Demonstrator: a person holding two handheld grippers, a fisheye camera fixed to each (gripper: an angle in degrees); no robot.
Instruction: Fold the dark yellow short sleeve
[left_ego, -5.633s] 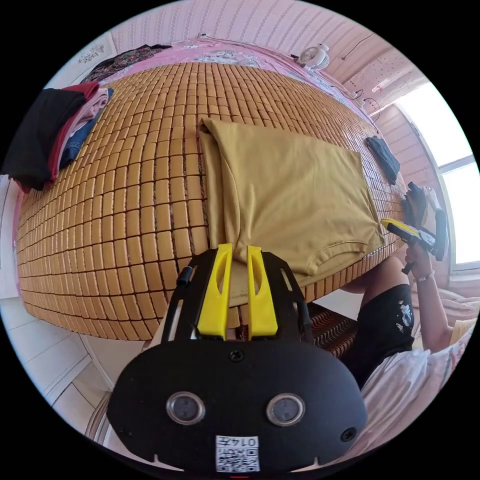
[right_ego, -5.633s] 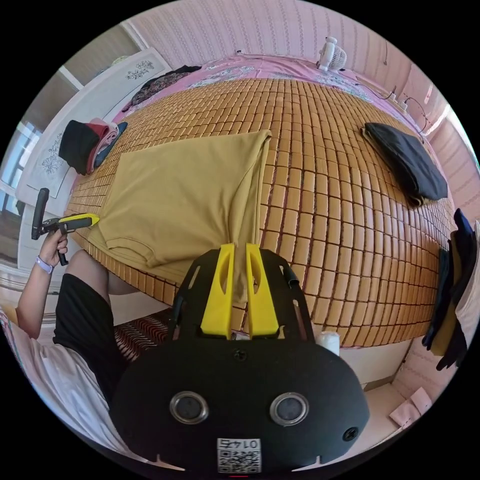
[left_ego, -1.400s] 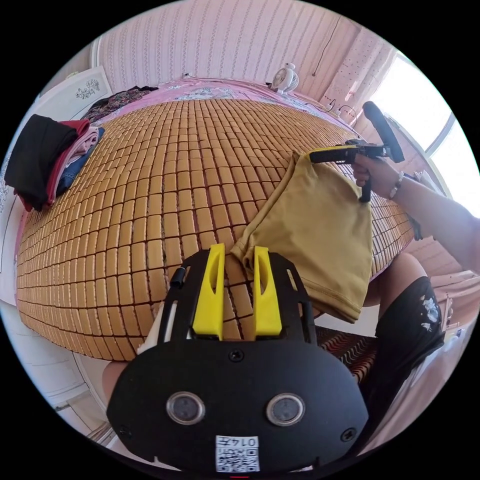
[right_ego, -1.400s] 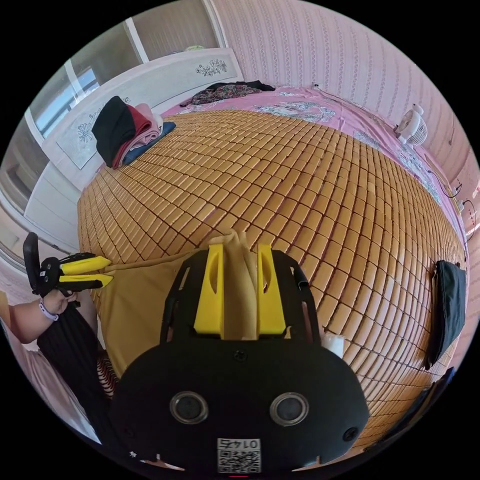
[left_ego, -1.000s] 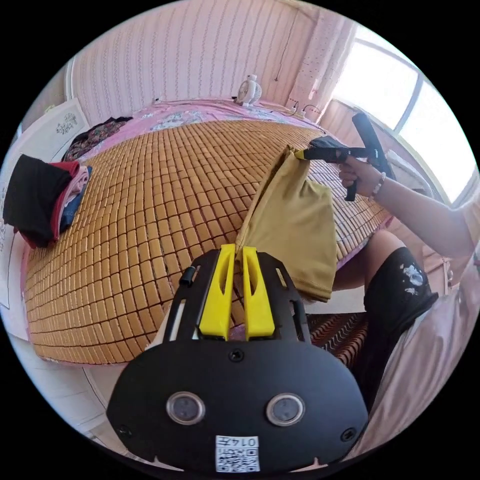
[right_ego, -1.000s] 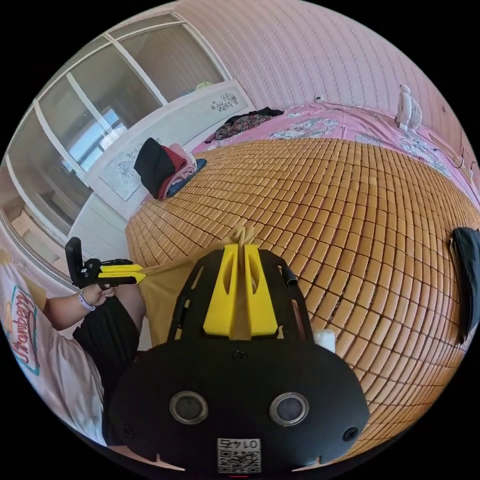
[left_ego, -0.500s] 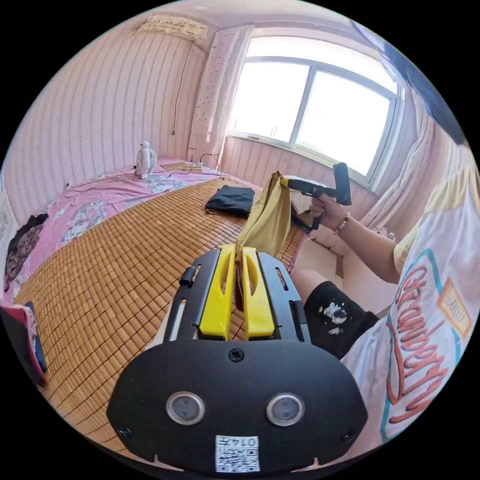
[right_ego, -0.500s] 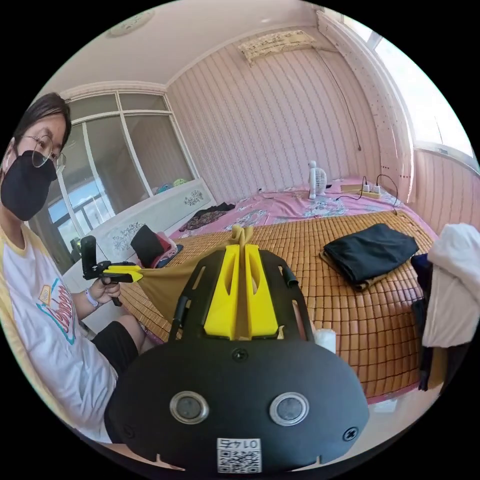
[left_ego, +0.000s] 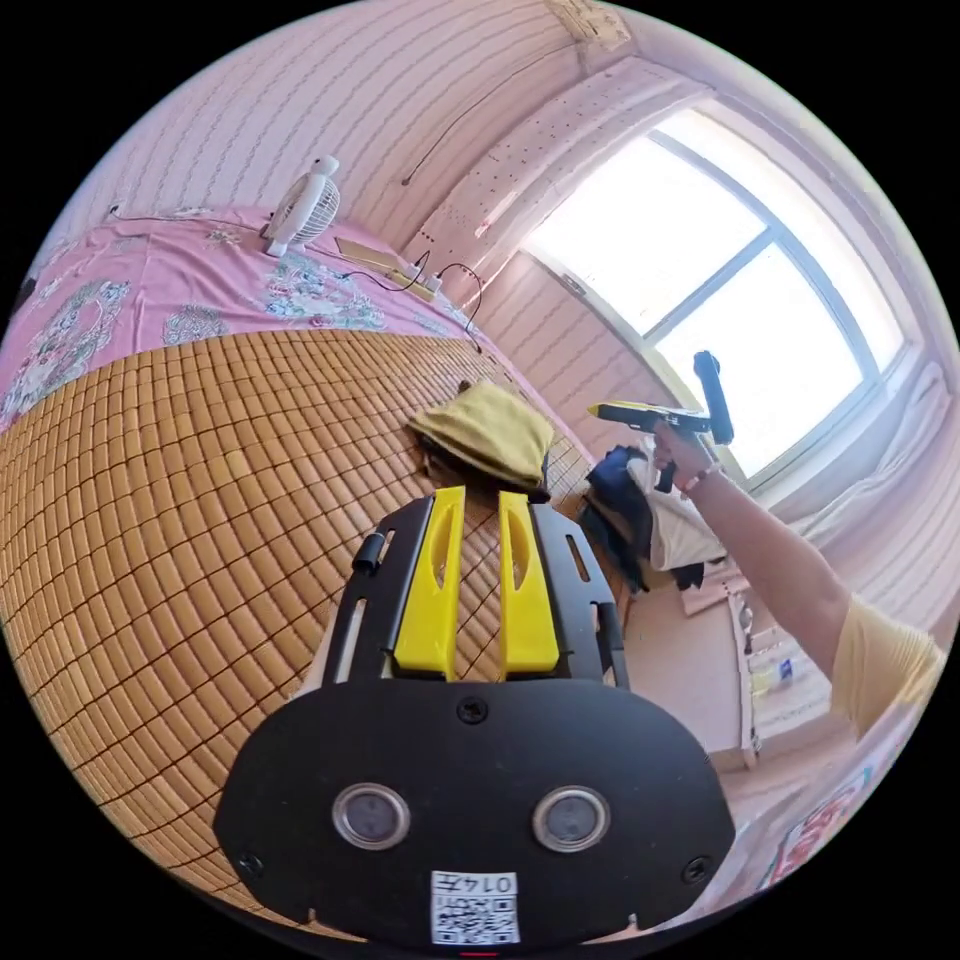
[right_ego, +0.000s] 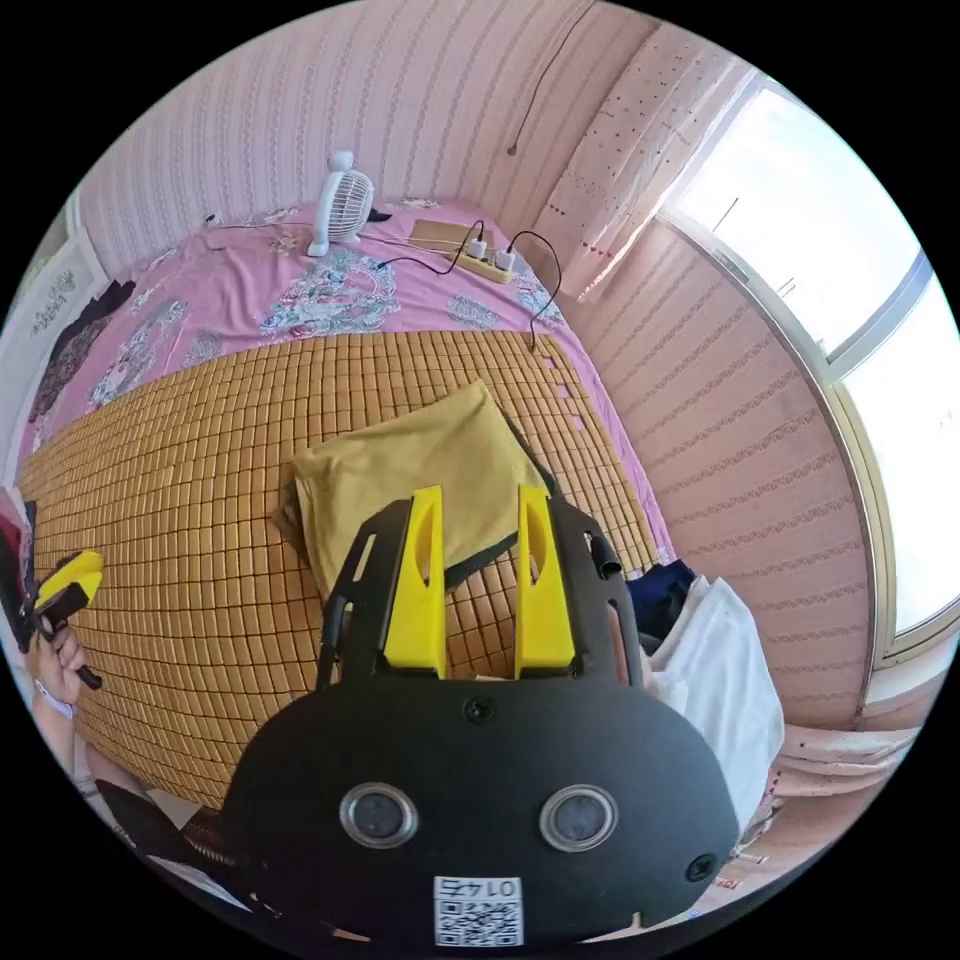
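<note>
The dark yellow short sleeve (right_ego: 410, 475) lies folded small on the bamboo mat (right_ego: 180, 520), on top of a dark folded garment (right_ego: 482, 563) whose edge shows under it. My right gripper (right_ego: 480, 492) hovers over its near edge, open, with nothing between the jaws. In the left gripper view the folded shirt (left_ego: 483, 433) lies just beyond my left gripper (left_ego: 481, 495), which is open too and apart from the cloth. The right gripper (left_ego: 628, 410) is held in a raised hand off the bed's side. The left gripper (right_ego: 68, 578) shows at the mat's left edge.
A small white fan (right_ego: 340, 200) and a power strip (right_ego: 487, 262) with cables sit on the pink sheet beyond the mat. White and dark clothes (right_ego: 715, 665) are heaped beside the bed under the bright window (left_ego: 700, 270). The person's arm (left_ego: 770, 560) reaches in from the right.
Both grippers held the shirt hanging in the air; now it lies on the dark garment at the mat's window end. Both grippers have let go and opened.
</note>
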